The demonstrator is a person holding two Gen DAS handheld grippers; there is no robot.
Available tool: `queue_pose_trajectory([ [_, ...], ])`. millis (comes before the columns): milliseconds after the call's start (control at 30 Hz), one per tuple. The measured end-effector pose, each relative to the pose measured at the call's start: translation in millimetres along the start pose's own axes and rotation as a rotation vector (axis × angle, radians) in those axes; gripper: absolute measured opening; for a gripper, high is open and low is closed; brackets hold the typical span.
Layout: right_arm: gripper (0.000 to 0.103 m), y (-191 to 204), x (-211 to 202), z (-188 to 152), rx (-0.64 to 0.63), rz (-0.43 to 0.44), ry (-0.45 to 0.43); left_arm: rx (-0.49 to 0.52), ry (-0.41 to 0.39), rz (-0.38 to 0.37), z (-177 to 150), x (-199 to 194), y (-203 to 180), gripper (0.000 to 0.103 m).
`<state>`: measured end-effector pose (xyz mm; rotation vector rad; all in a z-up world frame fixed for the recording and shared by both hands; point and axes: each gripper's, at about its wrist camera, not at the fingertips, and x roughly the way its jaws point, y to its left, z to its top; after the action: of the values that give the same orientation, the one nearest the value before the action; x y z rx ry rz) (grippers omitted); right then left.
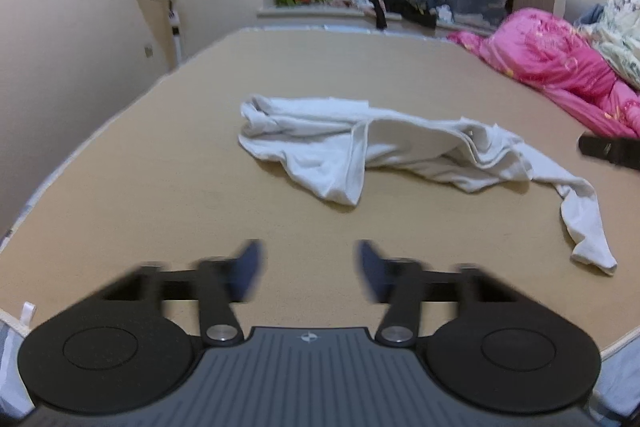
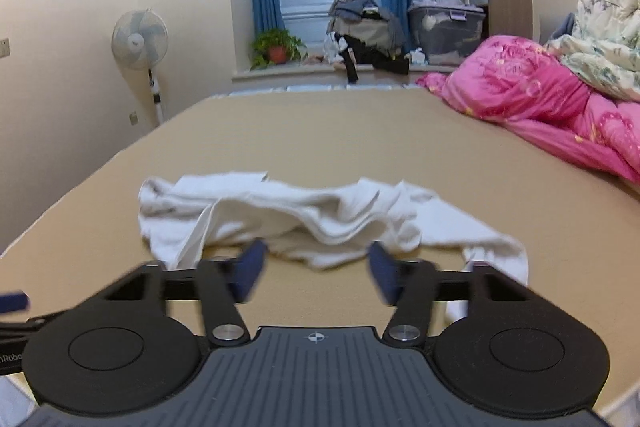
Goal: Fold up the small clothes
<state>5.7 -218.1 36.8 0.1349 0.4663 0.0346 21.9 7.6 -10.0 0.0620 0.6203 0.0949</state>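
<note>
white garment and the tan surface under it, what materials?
White garment: looks like soft knit cotton, matte; it lies crumpled in limp folds with a hemmed edge. Tan surface: flat and matte with a fine speckle, possibly a firm mat or board; the look leaves it open.

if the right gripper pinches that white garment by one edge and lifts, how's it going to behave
Probably floppy: the white garment lies crumpled in soft folds on the tan surface, so it would likely drape and unfurl. A thin strip trails off one end and may dangle. It looks light, so a push from the open right gripper would probably bunch it.
</note>
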Motion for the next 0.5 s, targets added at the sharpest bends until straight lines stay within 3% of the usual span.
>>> queue_pose_trajectory([
  [67,0.046,-14,10,6,0.022,-0.010,0.017,-0.006,0.057,-0.041,11,13,5,0.020],
  [233,0.044,-45,37,13,0.128,-0.034,0.060,-0.084,0.126,-0.083,40,64,18,0.020],
  [367,0.044,-56,50,13,0.214,-0.005,0.102,-0.272,0.248,-0.120,50,133,31,0.020],
  [500,0.044,-56,55,14,0.209,0.011,0.120,-0.428,0.309,-0.102,49,188,38,0.025],
])
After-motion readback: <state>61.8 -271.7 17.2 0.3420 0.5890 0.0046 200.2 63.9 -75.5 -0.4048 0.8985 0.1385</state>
